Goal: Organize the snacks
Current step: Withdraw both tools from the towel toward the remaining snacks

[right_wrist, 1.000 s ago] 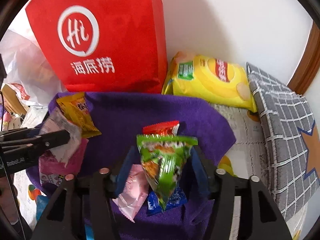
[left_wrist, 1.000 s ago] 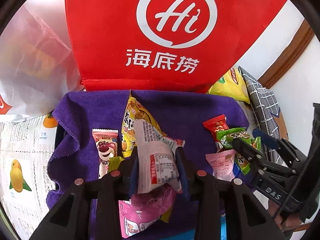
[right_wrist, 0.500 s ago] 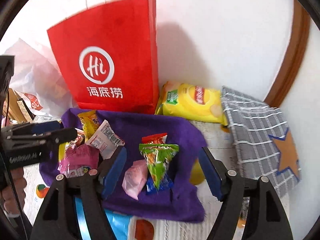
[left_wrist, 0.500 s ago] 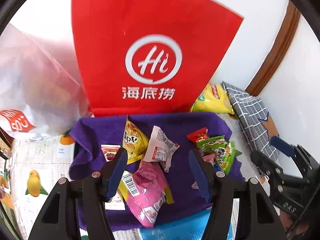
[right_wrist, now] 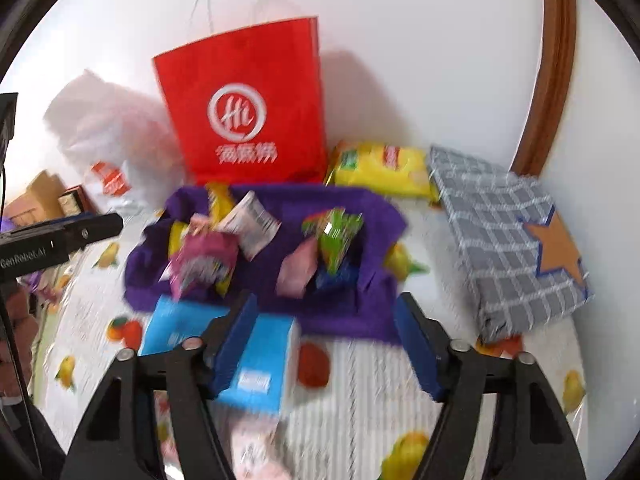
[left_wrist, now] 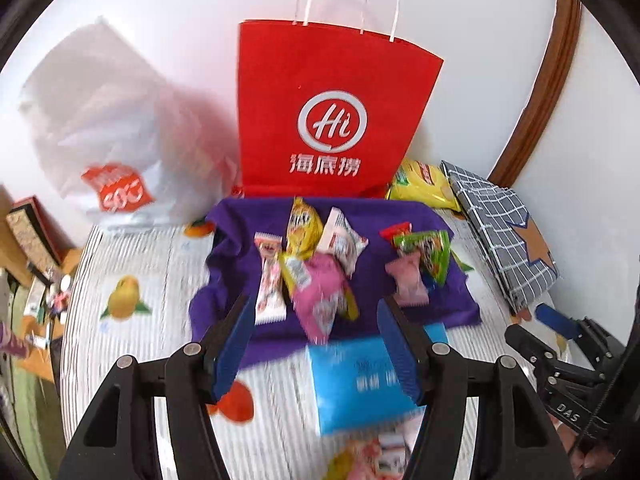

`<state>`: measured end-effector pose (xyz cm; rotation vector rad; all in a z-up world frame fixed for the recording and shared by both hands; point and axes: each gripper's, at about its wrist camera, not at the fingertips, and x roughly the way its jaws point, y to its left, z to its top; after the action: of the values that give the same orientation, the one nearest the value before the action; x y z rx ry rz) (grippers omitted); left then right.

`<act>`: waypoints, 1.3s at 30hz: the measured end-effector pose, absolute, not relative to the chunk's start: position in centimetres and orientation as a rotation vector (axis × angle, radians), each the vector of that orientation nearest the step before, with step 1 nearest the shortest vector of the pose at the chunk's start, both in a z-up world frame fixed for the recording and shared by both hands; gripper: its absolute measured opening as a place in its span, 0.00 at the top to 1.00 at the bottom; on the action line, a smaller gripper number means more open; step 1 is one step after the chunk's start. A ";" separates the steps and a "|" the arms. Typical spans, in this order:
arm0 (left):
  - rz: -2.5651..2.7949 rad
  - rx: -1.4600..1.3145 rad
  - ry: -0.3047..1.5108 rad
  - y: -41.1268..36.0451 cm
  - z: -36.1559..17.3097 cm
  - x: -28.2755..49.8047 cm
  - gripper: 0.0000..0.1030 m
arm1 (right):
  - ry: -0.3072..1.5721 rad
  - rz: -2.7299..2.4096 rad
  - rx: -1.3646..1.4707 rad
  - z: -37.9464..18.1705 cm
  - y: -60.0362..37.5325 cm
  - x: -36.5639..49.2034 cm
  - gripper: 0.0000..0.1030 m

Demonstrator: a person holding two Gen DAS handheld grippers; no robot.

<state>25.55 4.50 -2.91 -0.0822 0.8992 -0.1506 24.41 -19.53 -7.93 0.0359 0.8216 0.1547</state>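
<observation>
**Two empty grippers above a purple cloth of snacks**

From the left wrist view, the left gripper (left_wrist: 316, 344) stands open with nothing between its blue pads, above the near edge of the purple cloth (left_wrist: 448, 304). On the cloth lie two clusters: a white-and-pink bar (left_wrist: 269, 284), a yellow packet (left_wrist: 303, 224), a white packet (left_wrist: 342, 240) and a pink packet (left_wrist: 322, 296) on one side; a red packet (left_wrist: 394, 230), a green packet (left_wrist: 428, 250) and a pale pink candy (left_wrist: 408, 280) on the other. Only this view shows the bar and the red packet clearly. A blue box (left_wrist: 356, 384) sits just in front of the cloth.

The right wrist view (more blurred) shows the right gripper (right_wrist: 326, 344), its jaws closing on nothing. It alone reveals the whole yellow chip bag (right_wrist: 380, 168) beside the red paper bag (right_wrist: 248, 112), and the full checked gift box (right_wrist: 508, 248). The left gripper's finger enters at its left edge.
</observation>
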 end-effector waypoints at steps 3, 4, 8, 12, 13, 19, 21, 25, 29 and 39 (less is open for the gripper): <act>-0.149 -0.098 0.907 5.0 -2.9 23.2 0.40 | 0.838 0.165 0.029 -8.6 -19.2 22.4 0.41; -0.146 -0.098 0.904 5.1 -2.8 22.4 0.40 | 0.839 0.171 0.027 -8.7 -19.1 21.5 0.41; -0.138 -0.089 0.893 4.9 -2.7 19.2 0.40 | 0.822 0.192 0.023 -8.8 -18.9 18.8 0.41; -0.129 -0.094 0.891 4.8 -3.0 16.8 0.40 | 0.811 0.211 0.020 -9.2 -18.9 16.2 0.41; -0.126 -0.099 0.894 4.8 -3.4 16.2 0.40 | 0.808 0.214 0.019 -9.4 -18.9 15.6 0.41; -0.107 -0.112 0.923 5.1 -5.0 13.9 0.40 | 0.836 0.232 0.015 -11.3 -18.8 13.2 0.44; -0.090 -0.113 0.938 5.3 -5.6 13.5 0.40 | 0.831 0.227 0.008 -11.8 -18.8 12.7 0.45; -0.073 -0.128 0.952 6.0 -6.7 12.6 0.40 | 0.854 0.243 0.014 -12.9 -18.5 12.2 0.50; -0.054 -0.147 0.975 6.8 -7.8 12.5 0.40 | 0.874 0.263 -0.006 -14.1 -17.9 12.3 0.50; -0.058 -0.155 1.016 7.8 -10.0 13.5 0.40 | 0.937 0.317 -0.050 -17.1 -15.5 14.2 0.50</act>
<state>13.47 7.84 -10.02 -0.1553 1.0161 -0.0580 14.15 -15.53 -17.10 -0.0504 0.9367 0.3174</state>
